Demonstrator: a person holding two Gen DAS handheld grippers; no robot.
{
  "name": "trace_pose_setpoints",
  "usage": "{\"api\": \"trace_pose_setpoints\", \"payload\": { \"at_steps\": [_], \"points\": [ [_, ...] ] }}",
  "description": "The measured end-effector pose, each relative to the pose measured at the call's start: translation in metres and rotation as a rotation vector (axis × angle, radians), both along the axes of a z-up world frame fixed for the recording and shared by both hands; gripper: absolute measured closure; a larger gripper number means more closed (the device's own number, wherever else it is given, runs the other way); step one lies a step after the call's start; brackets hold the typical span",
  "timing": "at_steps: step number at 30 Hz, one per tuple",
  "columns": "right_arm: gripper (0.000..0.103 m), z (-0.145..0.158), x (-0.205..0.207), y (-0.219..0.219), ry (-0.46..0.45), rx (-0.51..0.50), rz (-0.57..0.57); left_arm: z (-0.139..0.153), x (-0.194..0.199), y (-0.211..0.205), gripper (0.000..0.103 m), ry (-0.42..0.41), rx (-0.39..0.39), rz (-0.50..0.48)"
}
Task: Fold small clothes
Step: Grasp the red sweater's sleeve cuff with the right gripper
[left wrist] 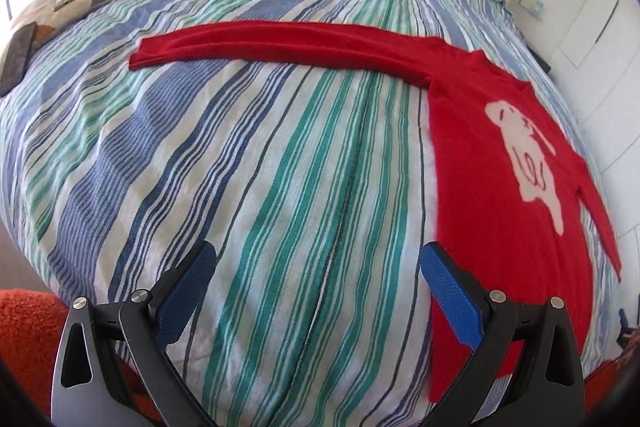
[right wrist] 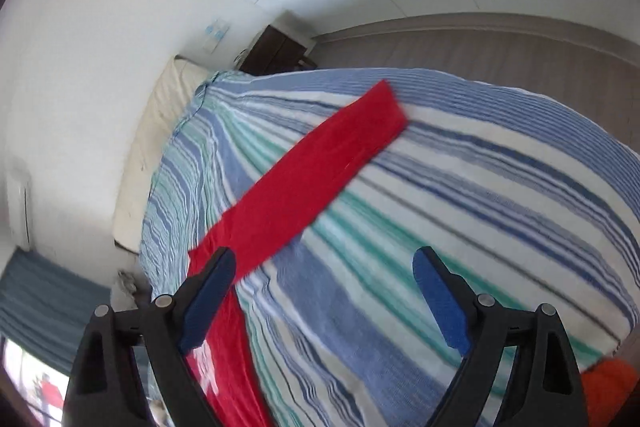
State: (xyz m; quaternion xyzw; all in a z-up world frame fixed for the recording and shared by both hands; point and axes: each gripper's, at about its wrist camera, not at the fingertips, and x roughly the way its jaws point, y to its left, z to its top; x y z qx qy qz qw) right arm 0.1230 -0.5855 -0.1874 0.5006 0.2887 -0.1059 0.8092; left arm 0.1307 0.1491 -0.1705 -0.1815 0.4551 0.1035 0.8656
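On the bed (left wrist: 280, 155), over a striped blue, green and white cover, a red sweater (left wrist: 500, 187) lies flat. It has a pale dog shape (left wrist: 524, 151) on its front. One long sleeve (left wrist: 280, 45) stretches out straight across the cover. The left gripper (left wrist: 318, 267) hangs above the cover, just beside the sweater's edge. Its blue pads (left wrist: 452, 299) stand wide apart and hold nothing. The right gripper (right wrist: 324, 279) is tipped sideways over the bed. Its jaws are wide too, with nothing between them. The other sleeve (right wrist: 312, 179) lies past its fingers, not touched. A cream headboard (right wrist: 148, 155) runs along the white wall.
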Motion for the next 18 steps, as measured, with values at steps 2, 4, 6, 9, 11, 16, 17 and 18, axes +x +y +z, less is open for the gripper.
{"api": "trace_pose_setpoints", "payload": {
  "at_steps": [2,4,6,9,11,16,17,18],
  "points": [
    [0.024,-0.014,0.011,-0.027,0.004,0.093,-0.03,0.004,-0.005,0.003,0.001,-0.015,-0.011,0.03],
    [0.028,-0.022,0.026,-0.046,-0.005,0.139,-0.059,-0.001,-0.008,0.007,0.001,-0.004,-0.035,0.053],
    [0.03,-0.029,0.048,-0.057,0.002,0.153,-0.063,-0.014,-0.005,0.01,0.001,0.041,-0.054,0.068],
    [0.042,-0.037,0.078,-0.064,0.02,0.144,-0.105,-0.032,-0.003,0.018,0.001,0.093,-0.064,0.116],
    [0.08,-0.04,0.096,-0.066,0.074,0.084,-0.093,-0.036,-0.003,0.02,0.001,0.099,-0.055,0.132],
    [0.099,0.016,0.133,-0.043,0.162,-0.174,-0.002,-0.037,-0.003,0.014,0.001,0.102,-0.016,0.123],
    [0.099,0.042,0.145,-0.026,0.13,-0.257,0.062,-0.039,-0.002,0.013,0.001,0.106,-0.012,0.12],
    [0.099,0.069,0.159,-0.005,0.086,-0.326,0.135,-0.04,0.0,0.013,0.001,0.109,-0.011,0.119]
  ]
}}
